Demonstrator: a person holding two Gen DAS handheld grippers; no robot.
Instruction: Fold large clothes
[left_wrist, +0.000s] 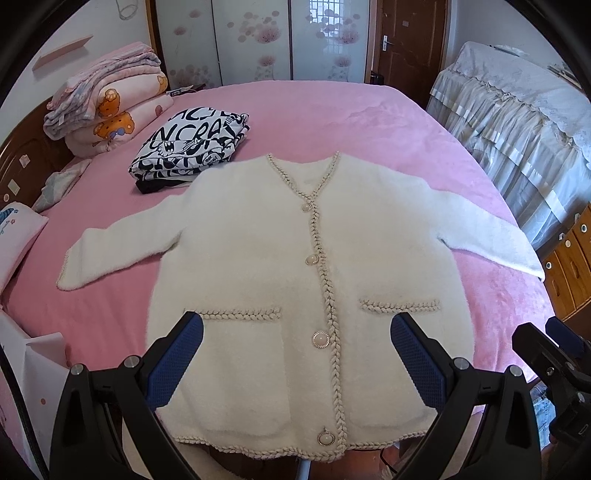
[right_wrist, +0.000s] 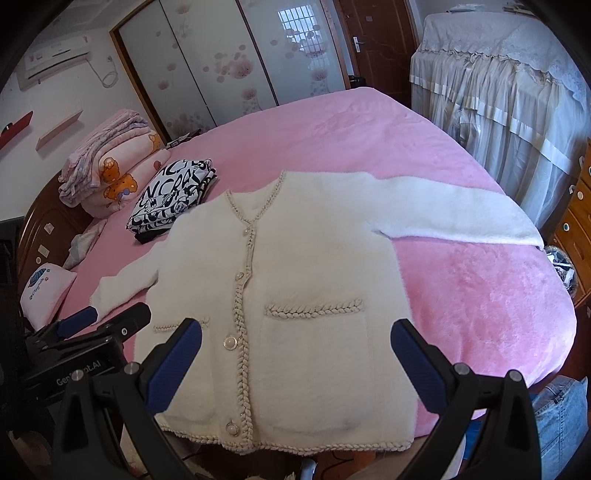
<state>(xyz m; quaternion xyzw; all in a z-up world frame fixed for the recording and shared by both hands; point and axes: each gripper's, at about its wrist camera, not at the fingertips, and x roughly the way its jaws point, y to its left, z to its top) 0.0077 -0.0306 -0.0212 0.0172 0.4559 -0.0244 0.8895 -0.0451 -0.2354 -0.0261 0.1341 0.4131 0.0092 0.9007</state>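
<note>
None of the folding is showing on the cardigan yet: it is lying flat and face up on the pink bed, buttoned down the front, hem at the near edge and neckline pointing toward the far side. Both sleeves are stretching out sideways, the left sleeve reaching toward the pillows and the right sleeve running out toward the draped furniture, neither one turned in over the body. One other garment, a black-and-white printed piece, is sitting folded just beyond the left shoulder, close enough that the cardigan's edge seems to be meeting it, so part of the pile looks finished already. Over the hem, the left gripper is hovering with its blue pads spread wide and nothing between them, framing the left pocket and the button line. Beside it the right gripper is likewise gaping and empty, looking down over the right pocket. Neither one appears to be touching the knit. By my reading the garment is laid out and smoothed, and everything else is waiting: bringing each sleeve across the chest, then doubling the body from hem toward collar, then setting it with the folded piece.
</note>
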